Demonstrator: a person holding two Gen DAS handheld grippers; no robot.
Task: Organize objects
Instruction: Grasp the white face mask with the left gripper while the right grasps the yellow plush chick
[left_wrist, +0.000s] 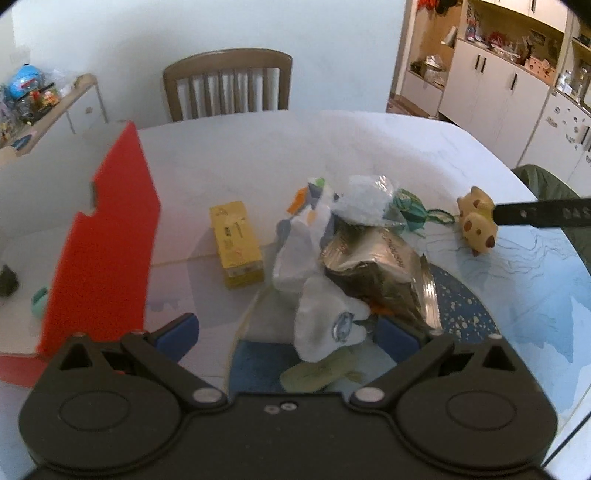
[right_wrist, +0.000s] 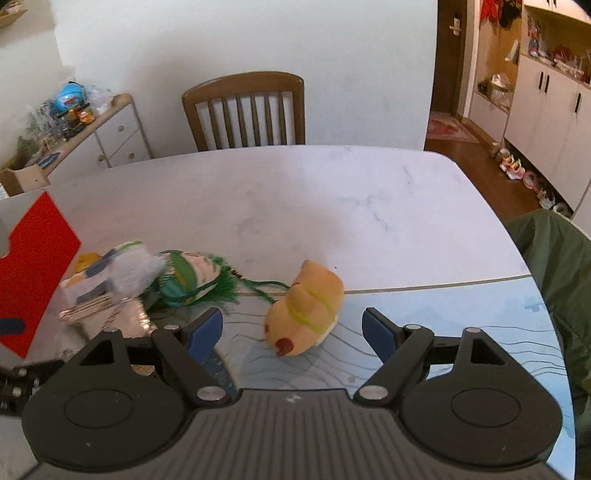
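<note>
Right hand-held gripper (right_wrist: 293, 334) hangs open, blue pads either side of a tan plush toy (right_wrist: 304, 308) with yellow-green band and red spot, lying on the worktop (right_wrist: 332, 206). Left hand-held gripper (left_wrist: 284, 334) gapes around a crumpled white bag (left_wrist: 325, 325). Farther left, a yellow box (left_wrist: 236, 243).

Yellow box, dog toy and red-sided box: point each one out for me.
yellow box (left_wrist: 236, 246), left wrist view, on its printed top face.
dog toy (right_wrist: 304, 308), right wrist view, on the middle of its tan body.
red-sided box (left_wrist: 107, 236), left wrist view, on its red wall.
</note>
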